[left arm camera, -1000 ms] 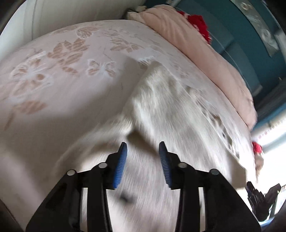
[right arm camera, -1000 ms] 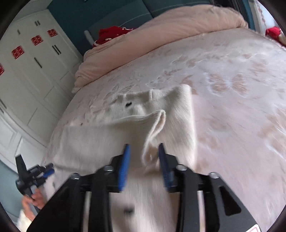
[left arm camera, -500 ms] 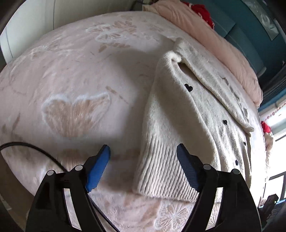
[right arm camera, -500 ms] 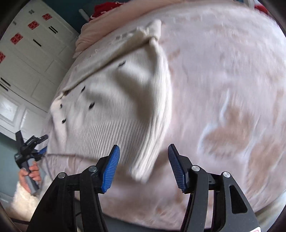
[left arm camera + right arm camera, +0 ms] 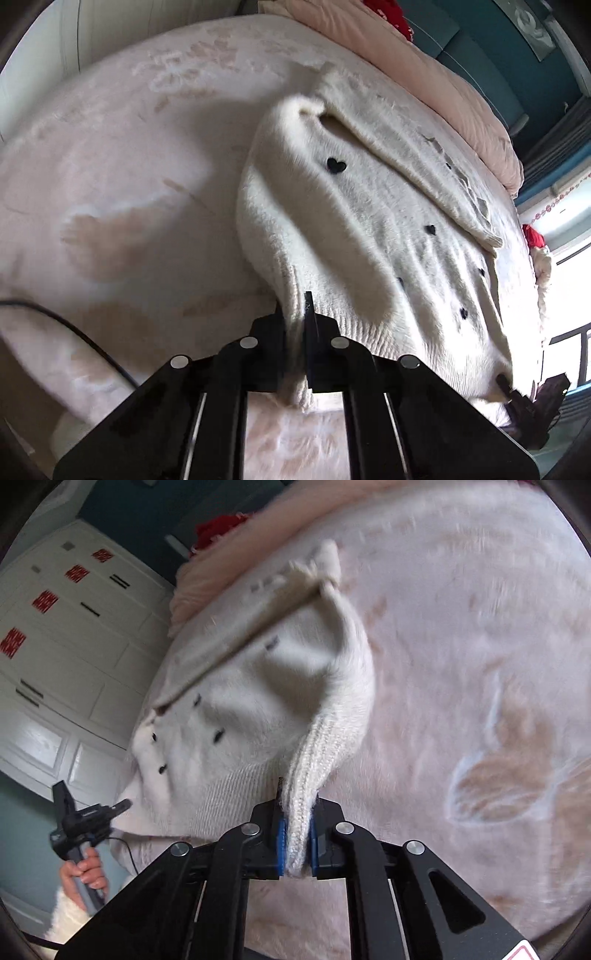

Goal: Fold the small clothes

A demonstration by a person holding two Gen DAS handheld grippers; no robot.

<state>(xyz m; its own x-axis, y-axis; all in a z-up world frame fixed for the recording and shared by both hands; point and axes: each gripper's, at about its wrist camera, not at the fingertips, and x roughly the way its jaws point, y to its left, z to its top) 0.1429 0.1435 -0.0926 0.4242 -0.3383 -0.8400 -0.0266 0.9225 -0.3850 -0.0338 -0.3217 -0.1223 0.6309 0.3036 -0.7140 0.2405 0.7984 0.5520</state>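
A cream fluffy cardigan (image 5: 369,221) with small black hearts lies spread on the bed, one sleeve folded across its front. My left gripper (image 5: 295,306) grips the ribbed hem at one bottom corner, its jaws closing tight with the knit pinched between them. My right gripper (image 5: 295,812) holds the opposite hem corner of the cardigan (image 5: 240,701); its jaws are closing and the blue pads press the ribbing. In the right wrist view a hand (image 5: 85,867) holds the left gripper (image 5: 122,805) at the far corner.
A pink fleece bedspread (image 5: 129,184) with heart and flower prints covers the bed. A rolled pink duvet (image 5: 443,85) lies along the headboard side. White wardrobe doors (image 5: 55,646) stand beyond the bed. A black cable (image 5: 74,332) crosses the bed's near edge.
Both grippers drew back to the cardigan's hem, stood wide over its two bottom corners, then shut on the ribbing. The hem corners now rise slightly off the bed.
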